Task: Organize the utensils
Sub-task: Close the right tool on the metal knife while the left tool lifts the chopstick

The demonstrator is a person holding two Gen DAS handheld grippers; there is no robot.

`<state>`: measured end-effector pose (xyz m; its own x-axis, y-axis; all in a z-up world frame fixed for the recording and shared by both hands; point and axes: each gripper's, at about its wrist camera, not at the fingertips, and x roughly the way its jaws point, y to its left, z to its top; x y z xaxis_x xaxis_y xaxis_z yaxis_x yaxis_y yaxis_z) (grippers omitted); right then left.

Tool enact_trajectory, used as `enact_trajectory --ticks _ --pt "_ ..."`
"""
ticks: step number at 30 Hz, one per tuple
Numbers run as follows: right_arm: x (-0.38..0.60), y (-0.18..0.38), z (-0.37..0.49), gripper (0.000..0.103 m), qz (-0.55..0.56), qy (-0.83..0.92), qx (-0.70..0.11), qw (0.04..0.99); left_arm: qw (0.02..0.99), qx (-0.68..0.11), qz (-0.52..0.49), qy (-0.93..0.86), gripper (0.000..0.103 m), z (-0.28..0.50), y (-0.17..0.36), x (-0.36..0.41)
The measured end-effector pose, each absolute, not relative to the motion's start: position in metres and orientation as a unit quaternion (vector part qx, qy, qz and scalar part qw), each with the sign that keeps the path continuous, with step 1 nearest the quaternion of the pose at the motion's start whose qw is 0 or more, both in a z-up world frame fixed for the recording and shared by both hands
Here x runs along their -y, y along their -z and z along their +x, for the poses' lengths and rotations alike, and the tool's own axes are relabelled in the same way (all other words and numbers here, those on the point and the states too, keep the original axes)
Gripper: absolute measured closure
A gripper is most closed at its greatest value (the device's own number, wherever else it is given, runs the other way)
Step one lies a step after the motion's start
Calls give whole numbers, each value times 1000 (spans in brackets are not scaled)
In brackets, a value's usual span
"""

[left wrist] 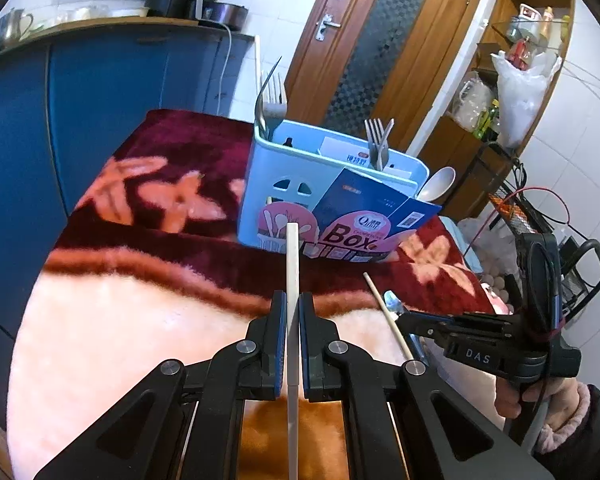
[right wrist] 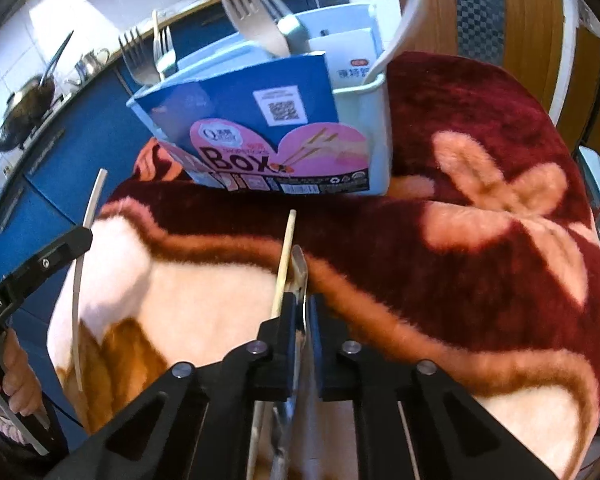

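Observation:
My left gripper is shut on a white chopstick that points toward the light blue utensil caddy. The caddy holds forks and a spoon, and a blue-and-pink "Box" card leans on its front. My right gripper is shut on the flat handle of a metal utensil. A wooden chopstick runs along the outside of its left finger. In the right wrist view the caddy stands ahead, and the left gripper holds the white chopstick at the left.
A fluffy dark red and pink blanket covers the table. Blue cabinets with kitchenware on the counter stand behind, with a wooden door and a cluttered shelf and wire rack to the right. A person's hand holds the right gripper.

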<state>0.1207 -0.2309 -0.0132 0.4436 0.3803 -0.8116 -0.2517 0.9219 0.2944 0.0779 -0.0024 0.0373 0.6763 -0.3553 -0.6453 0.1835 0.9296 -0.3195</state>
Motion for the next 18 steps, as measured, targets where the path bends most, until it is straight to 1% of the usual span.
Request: enact_trajectory --ticks 5,13,18 --pt "237 2 108 96 83 -188 -460 864 916 -352 -115 155 97 73 -48 4" --pt "243 -41 81 96 108 -199 -362 904 928 -318 -115 160 97 69 -69 6" --pt "246 -52 76 96 122 -199 -326 916 933 -302 -116 161 97 69 -80 7"
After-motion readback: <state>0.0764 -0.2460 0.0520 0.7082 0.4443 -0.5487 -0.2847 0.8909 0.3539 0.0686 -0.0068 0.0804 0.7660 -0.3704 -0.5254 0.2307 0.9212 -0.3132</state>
